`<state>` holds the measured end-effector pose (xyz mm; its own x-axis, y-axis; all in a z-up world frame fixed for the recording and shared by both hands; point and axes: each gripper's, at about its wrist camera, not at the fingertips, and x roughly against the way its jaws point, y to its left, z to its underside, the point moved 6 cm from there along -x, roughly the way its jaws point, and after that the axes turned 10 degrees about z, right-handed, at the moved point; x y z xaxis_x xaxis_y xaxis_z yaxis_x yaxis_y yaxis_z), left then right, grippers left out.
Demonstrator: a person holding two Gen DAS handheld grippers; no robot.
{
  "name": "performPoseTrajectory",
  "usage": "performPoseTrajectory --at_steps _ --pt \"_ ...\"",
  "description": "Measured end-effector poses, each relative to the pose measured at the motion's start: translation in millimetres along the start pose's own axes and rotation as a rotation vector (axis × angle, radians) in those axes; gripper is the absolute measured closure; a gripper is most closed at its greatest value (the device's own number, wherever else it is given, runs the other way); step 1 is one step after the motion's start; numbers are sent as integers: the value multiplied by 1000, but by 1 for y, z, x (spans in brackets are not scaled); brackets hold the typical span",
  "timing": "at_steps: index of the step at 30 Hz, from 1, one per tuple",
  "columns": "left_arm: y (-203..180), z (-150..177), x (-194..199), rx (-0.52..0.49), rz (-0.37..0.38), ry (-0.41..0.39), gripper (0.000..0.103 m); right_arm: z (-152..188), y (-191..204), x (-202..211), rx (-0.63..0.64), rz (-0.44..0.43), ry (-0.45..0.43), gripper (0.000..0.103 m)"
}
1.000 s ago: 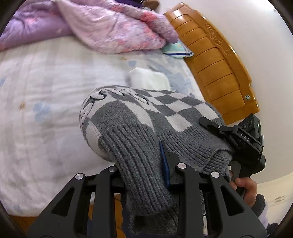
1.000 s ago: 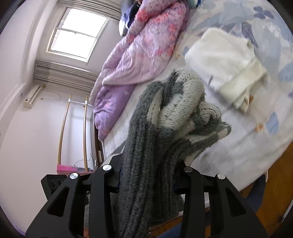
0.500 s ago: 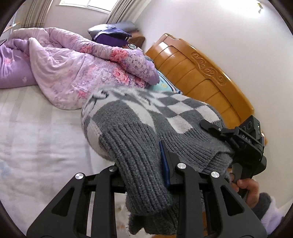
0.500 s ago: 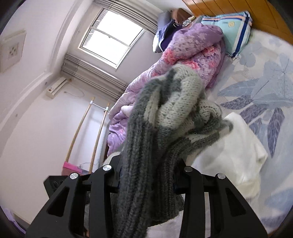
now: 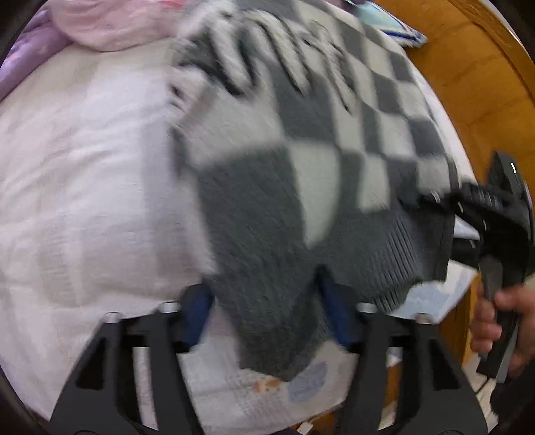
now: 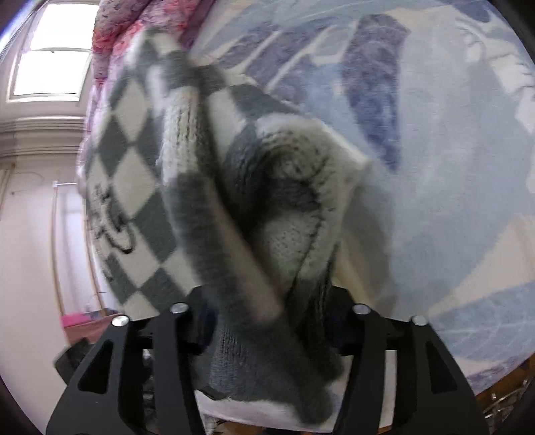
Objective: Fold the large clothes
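A grey and white checkered knit sweater (image 5: pixel 301 140) is spread out above the bed and blurred by motion. My left gripper (image 5: pixel 267 314) is shut on its dark ribbed hem. My right gripper (image 6: pixel 267 331) is shut on another part of the same sweater (image 6: pixel 187 187), which bunches up in front of the camera. The right gripper also shows in the left wrist view (image 5: pixel 481 214) at the right edge, clamped on the hem, with a hand under it.
The bed has a pale sheet (image 5: pixel 83 167) and a blue leaf-print cover (image 6: pixel 434 134). A pink and purple quilt (image 5: pixel 110 20) lies at the far side. A wooden headboard (image 5: pixel 478 73) stands at the right. A window (image 6: pixel 46 50) is at the far left.
The sweater was bunched and lifted high between both grippers; now it has swung down and spread out flat over the bed. Both grippers kept their hold.
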<state>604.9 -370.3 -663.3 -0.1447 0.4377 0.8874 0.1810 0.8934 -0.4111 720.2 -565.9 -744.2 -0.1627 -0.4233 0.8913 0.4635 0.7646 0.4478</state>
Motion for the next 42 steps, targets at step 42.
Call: performPoseTrajectory --at_steps 42 --pt "58 272 635 -209 -113 -709 12 537 364 325 556 266 -846 9"
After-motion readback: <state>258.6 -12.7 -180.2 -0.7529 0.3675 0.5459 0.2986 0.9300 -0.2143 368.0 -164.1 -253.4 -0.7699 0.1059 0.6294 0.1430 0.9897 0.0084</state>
